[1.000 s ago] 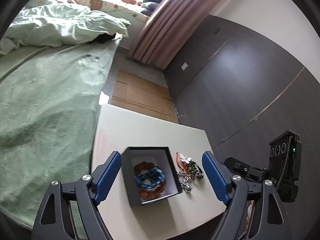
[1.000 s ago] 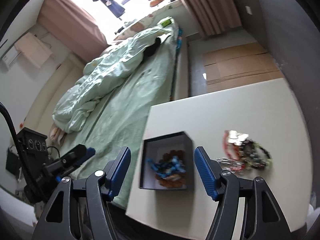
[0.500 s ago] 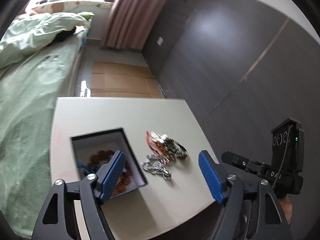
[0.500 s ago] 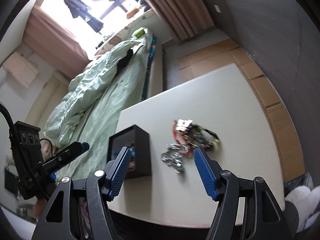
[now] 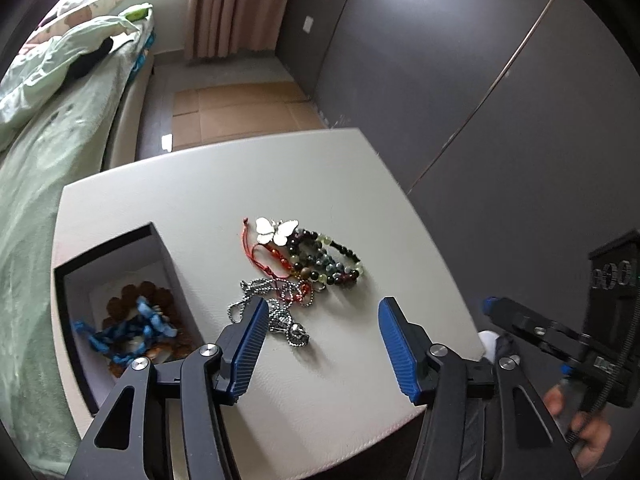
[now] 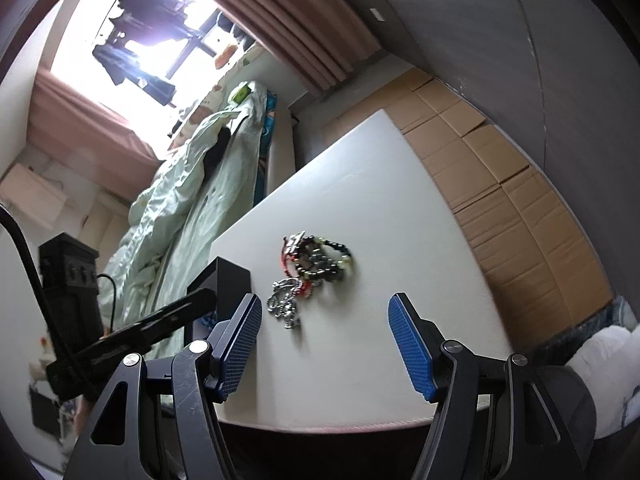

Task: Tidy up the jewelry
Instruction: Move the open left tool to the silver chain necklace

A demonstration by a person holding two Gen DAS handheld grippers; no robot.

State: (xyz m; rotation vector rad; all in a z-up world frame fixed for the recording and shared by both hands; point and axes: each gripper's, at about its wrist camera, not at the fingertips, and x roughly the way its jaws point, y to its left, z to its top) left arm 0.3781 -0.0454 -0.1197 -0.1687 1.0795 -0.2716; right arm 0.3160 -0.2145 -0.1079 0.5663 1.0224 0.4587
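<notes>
The left gripper [image 5: 320, 340] hangs over the near part of the white table [image 5: 340, 176]; its jaws have just been closing yet remain spread, with nothing pinched between the blue pads. Ahead of them lies the loose jewelry pile: a silver ball chain [image 5: 276, 308] with a pendant nearest the left pad, a red cord bracelet [image 5: 272, 256], a white butterfly ornament [image 5: 276, 230] and dark beaded bracelets [image 5: 324, 258] tangled together. Left of the pile, close beside it, stands an open black box [image 5: 120, 248] with a blue braided bracelet [image 5: 132, 326] on brown beads [image 5: 132, 296] inside. The right gripper [image 6: 324, 336] is also spread and empty, low over the table's near edge, with the pile ahead of it. A green-covered bed [image 5: 36, 184] borders the table's left side; flattened cardboard [image 5: 240, 112] covers the floor beyond, below a pink curtain [image 5: 236, 8] and a dark wall panel [image 5: 460, 80].
</notes>
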